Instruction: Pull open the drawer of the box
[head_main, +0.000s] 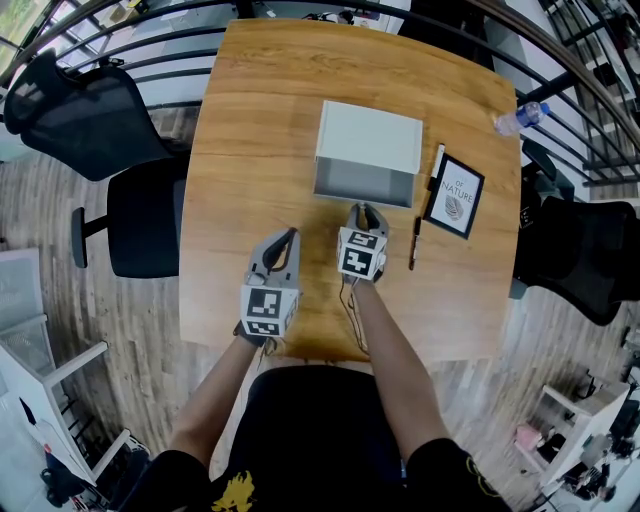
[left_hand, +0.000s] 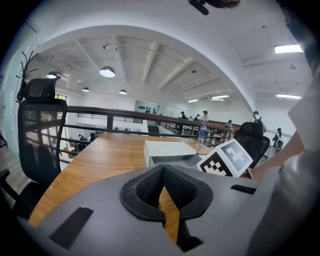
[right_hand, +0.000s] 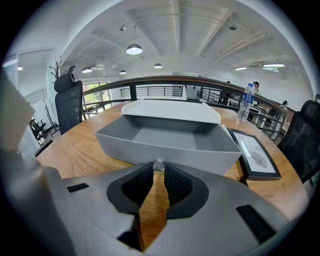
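Nearest to the camera, the person's two forearms reached forward over the near edge of the wooden table (head_main: 250, 130). The left gripper (head_main: 289, 236) hovered over the bare wood, a little nearer than the other one and to its left. Its jaws were pressed together at the tips with nothing between them.

Just beyond it, the right gripper (head_main: 366, 210) pointed down at the front of the drawer (head_main: 365, 186). In the right gripper view its jaws were nearly together and pinched a small clear knob (right_hand: 158, 165), which sat on the middle of the drawer's grey front wall. The drawer stood pulled out toward the person, and its inside was grey and held nothing. Its far part was under the white box (head_main: 370, 135), which lay near the middle of the table.

To the right of the box a dark pen (head_main: 414, 245) lay on the wood. Just beside it was a black picture frame (head_main: 455, 195), flat on the table. Further away, at the far right corner, a clear water bottle (head_main: 520, 117) lay on its side. Black office chairs (head_main: 85, 115) stood at both sides of the table, and behind it ran a dark railing (head_main: 150, 35).
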